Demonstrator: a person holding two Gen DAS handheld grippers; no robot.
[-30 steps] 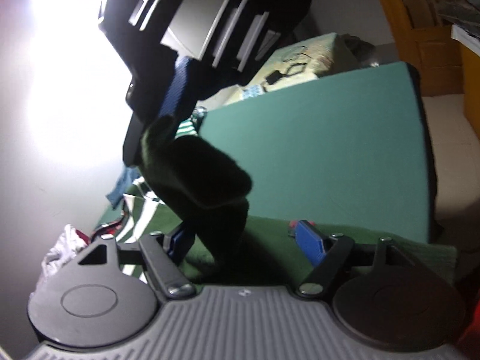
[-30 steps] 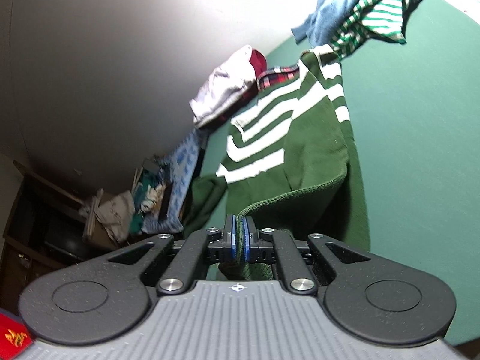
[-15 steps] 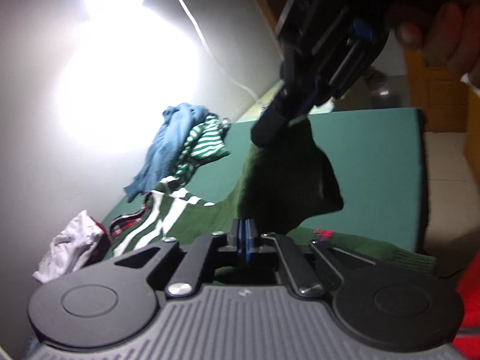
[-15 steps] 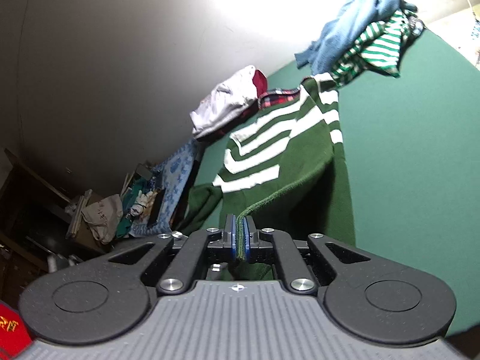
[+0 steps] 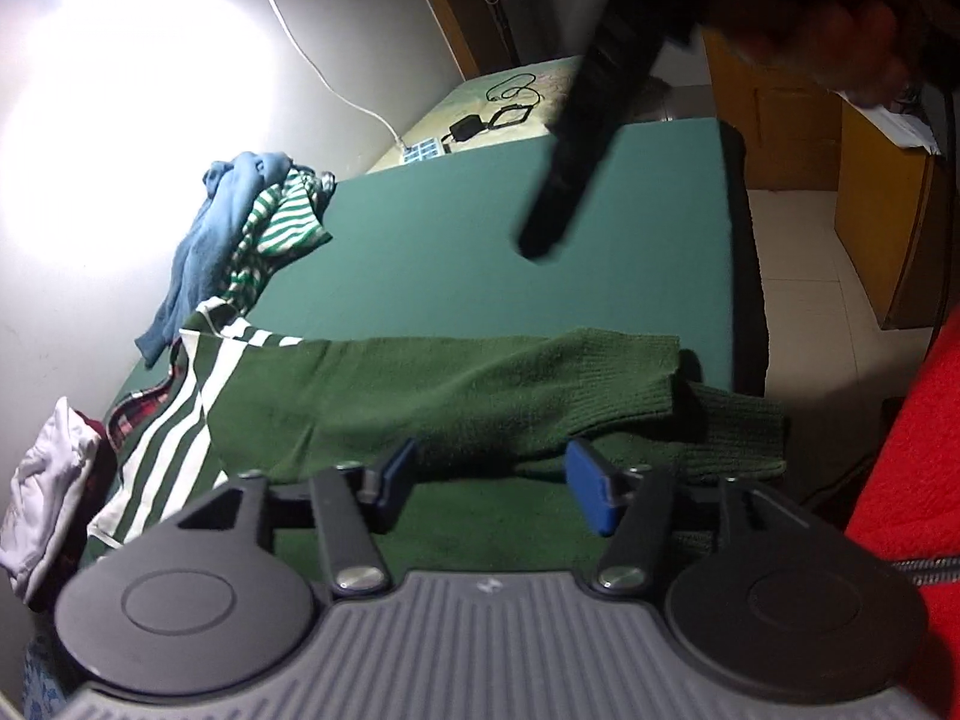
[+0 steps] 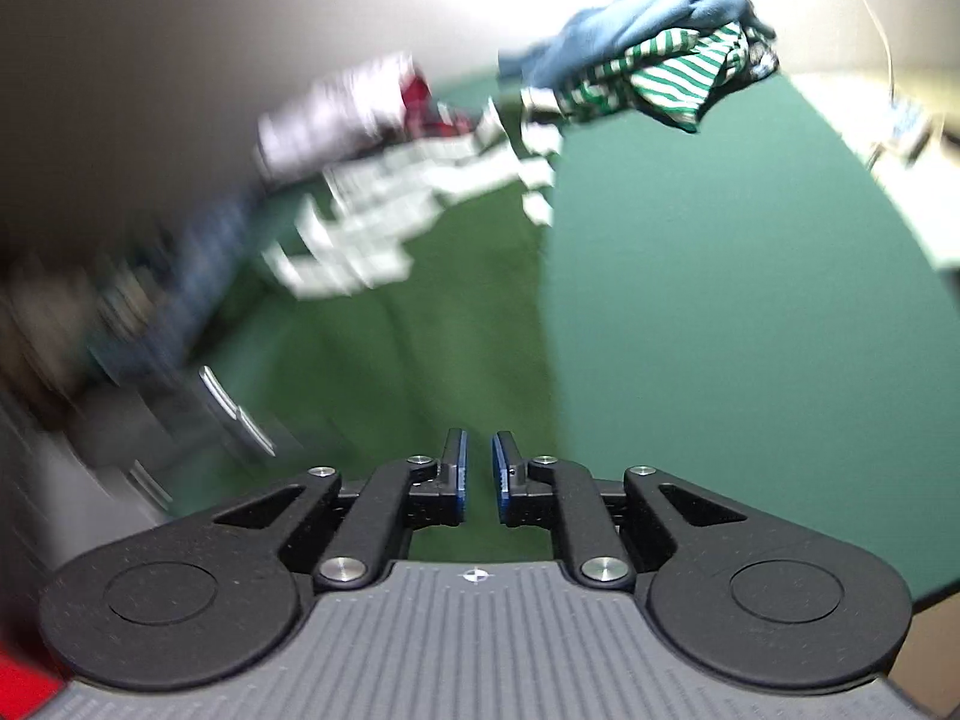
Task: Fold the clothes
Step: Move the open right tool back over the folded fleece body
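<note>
while the left gripper (image 5: 492, 492) spreads wide with nothing clamped, the green sweater (image 5: 456, 396) lies on the green table (image 5: 432, 240), its sleeve folded across; the right gripper (image 6: 477, 474) is parting narrowly, empty; a risk: the loose sleeve may slide off the near edge if a finger snags it.

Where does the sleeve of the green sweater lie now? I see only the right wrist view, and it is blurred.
Observer: In the left wrist view, the sleeve lies flat across the green sweater, with its cuff near the edge of the table.
Operator: Do the left tongs hold it?
Observer: No. The left tongs are opening and their pads press on nothing. The sweater lies under them.
</note>
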